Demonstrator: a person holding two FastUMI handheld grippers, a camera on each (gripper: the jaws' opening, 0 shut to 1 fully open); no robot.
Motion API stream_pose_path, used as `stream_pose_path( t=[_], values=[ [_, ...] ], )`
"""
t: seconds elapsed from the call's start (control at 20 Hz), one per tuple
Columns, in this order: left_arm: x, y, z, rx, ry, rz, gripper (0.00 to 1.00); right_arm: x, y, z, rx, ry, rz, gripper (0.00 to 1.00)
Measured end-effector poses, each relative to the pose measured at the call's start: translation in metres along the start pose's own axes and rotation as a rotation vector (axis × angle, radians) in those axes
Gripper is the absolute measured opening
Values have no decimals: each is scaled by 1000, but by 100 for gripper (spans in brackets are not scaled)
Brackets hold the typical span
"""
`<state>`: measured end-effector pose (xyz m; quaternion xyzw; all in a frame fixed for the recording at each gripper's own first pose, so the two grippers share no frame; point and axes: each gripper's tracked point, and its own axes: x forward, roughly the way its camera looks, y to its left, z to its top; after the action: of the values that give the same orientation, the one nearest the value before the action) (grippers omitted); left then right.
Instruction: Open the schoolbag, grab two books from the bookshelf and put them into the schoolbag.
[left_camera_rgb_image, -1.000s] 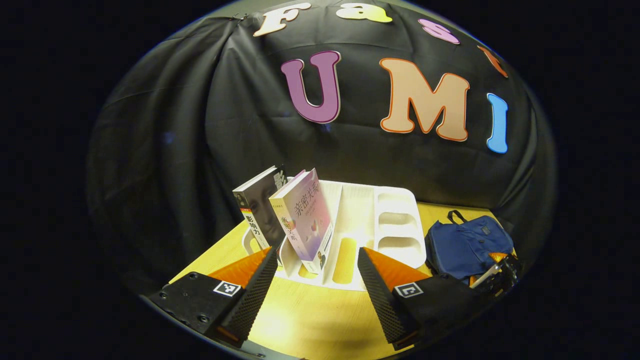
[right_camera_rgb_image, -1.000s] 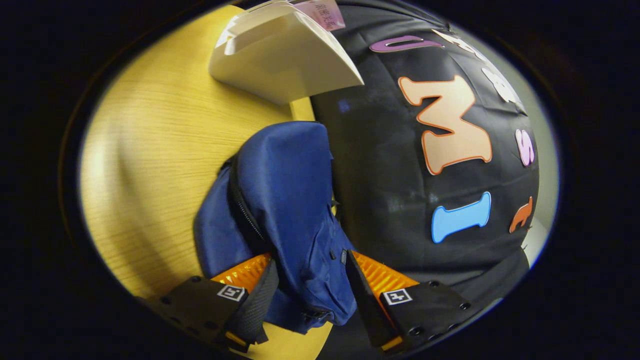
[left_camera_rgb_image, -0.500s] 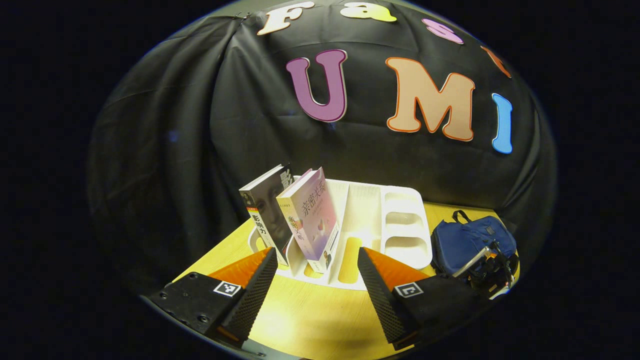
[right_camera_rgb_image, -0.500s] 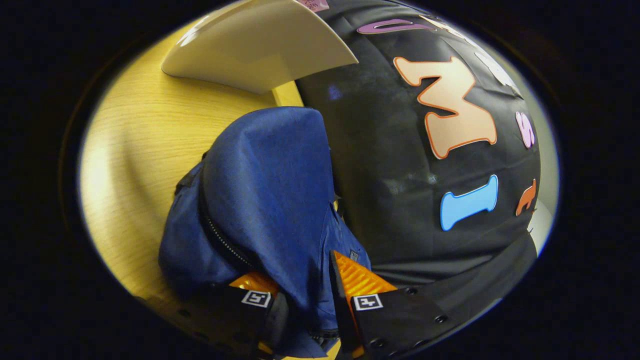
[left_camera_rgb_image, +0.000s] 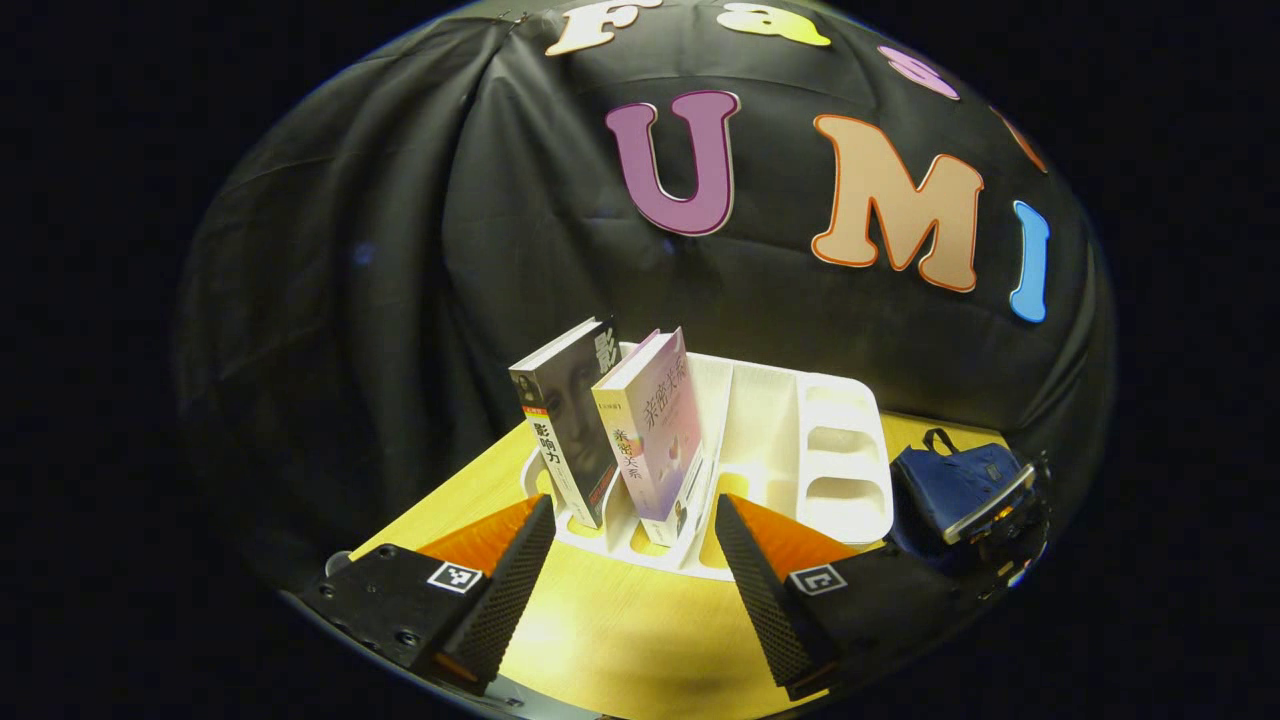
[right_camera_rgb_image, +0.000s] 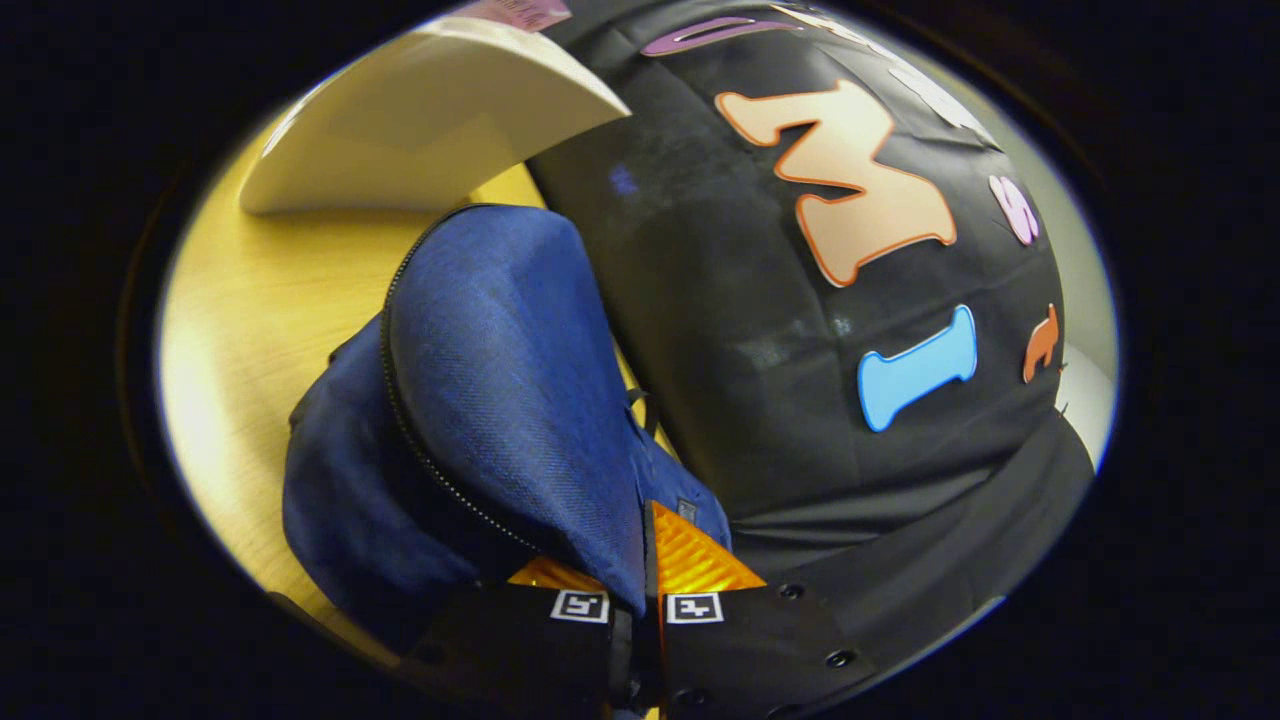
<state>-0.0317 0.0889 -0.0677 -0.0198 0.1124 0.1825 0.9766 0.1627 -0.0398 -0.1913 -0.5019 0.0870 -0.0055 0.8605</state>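
Observation:
Two books stand upright in the white bookshelf (left_camera_rgb_image: 840, 470): a dark one (left_camera_rgb_image: 565, 430) and a pale purple one (left_camera_rgb_image: 655, 425) to its right. My left gripper (left_camera_rgb_image: 632, 510) is open just in front of them, touching nothing. The blue schoolbag (left_camera_rgb_image: 955, 480) lies right of the shelf, with the right gripper (left_camera_rgb_image: 1000, 500) at its near side. In the right gripper view the schoolbag (right_camera_rgb_image: 500, 380) bulges close up, its zipper (right_camera_rgb_image: 430, 450) closed along the seam. My right gripper (right_camera_rgb_image: 645, 530) is shut on a fold of the bag's fabric near the zipper's end.
Everything rests on a yellow wooden table (left_camera_rgb_image: 620, 640) against the black cloth wall. The bookshelf's curved end wall (right_camera_rgb_image: 420, 130) sits just beyond the bag, with bare tabletop (right_camera_rgb_image: 250, 320) to the bag's left. The shelf's right compartments (left_camera_rgb_image: 835, 440) hold nothing.
The right gripper's fingers have come together from wide apart onto the bag's fabric. In the left gripper view the shelf and books have slid rightward; that gripper stays open.

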Motion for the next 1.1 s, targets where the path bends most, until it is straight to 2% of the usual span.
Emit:
stream_pose_path(
  t=[0.15, 0.45, 0.8, 1.1],
  values=[
    [12, 1, 5, -21, 10, -15, 95, -1, -23, 4, 54, 2, -33, 7],
    [48, 15, 3, 35, 88, 7, 95, -2, -58, 4, 139, 17, -84, 7],
    [92, 18, -7, 53, 196, -20, 95, -1, -67, 1, 146, 38, -97, 5],
    [115, 12, 2, 106, 218, -49, 94, -2, -74, 0, 156, 49, -100, 5]
  ],
)
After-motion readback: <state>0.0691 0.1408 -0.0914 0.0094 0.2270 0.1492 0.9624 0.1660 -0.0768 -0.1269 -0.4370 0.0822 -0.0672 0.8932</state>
